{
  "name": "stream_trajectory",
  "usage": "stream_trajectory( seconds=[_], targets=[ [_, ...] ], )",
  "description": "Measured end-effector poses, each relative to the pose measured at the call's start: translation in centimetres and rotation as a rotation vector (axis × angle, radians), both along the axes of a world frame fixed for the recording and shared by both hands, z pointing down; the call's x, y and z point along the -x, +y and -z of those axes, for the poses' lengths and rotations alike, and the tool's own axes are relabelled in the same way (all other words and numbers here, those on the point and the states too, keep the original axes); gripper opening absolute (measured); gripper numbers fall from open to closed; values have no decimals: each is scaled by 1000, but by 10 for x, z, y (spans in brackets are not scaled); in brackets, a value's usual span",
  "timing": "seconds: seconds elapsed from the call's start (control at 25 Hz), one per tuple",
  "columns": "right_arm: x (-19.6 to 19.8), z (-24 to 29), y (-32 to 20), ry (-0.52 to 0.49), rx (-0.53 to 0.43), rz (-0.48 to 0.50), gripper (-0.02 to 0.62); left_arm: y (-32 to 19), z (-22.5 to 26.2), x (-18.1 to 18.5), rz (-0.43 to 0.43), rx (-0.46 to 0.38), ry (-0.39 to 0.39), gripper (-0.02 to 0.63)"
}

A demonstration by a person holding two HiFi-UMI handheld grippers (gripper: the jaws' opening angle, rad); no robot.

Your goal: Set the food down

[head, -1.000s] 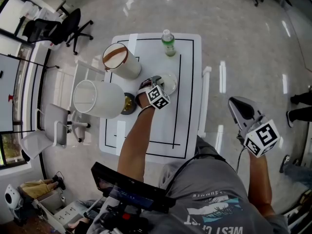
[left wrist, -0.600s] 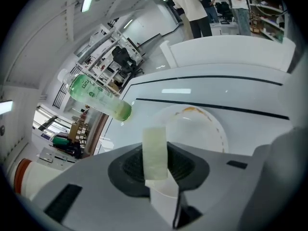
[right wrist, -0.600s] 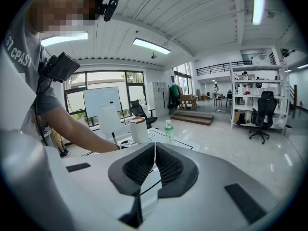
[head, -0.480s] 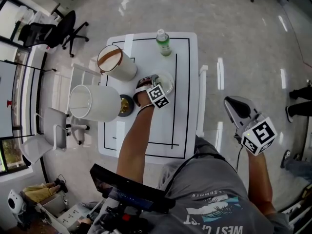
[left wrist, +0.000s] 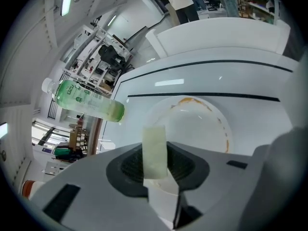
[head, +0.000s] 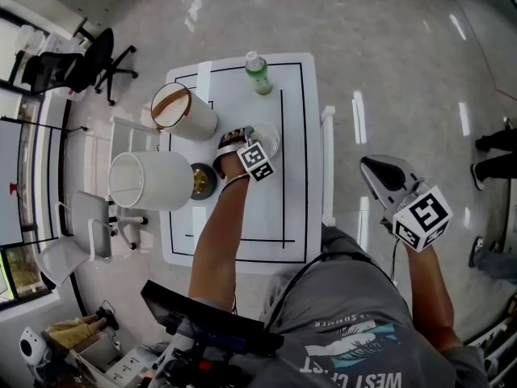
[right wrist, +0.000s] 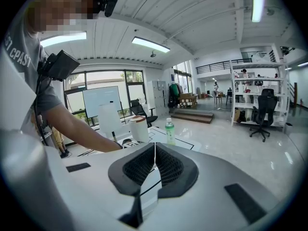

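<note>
While clamped in left tool (left wrist: 157,171) | food strip (left wrist: 155,143) | points toward plate (left wrist: 199,125)

Left tool (head: 245,133) tilted down, clamped on pale slice (left wrist: 155,148); right tool (right wrist: 155,160) shut, aside

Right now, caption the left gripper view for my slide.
Left gripper holds a pale food slice over a sauce-stained plate.
</note>
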State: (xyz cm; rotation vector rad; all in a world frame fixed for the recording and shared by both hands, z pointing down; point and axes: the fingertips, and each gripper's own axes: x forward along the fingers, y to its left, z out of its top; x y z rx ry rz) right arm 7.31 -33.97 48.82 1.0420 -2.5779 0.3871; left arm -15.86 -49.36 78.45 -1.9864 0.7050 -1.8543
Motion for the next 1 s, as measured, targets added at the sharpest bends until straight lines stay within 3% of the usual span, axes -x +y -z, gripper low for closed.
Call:
stream_trajectory(
  seconds=[0.32, 1.0],
  targets=[
    [4, -4, 2, -4, 12, -5, 8, 5, 0, -2, 5, 50, 11, 124],
    [20, 3, 18, -1, 12, 3, 8, 34, 24, -13, 20, 102, 146, 172]
  ],
)
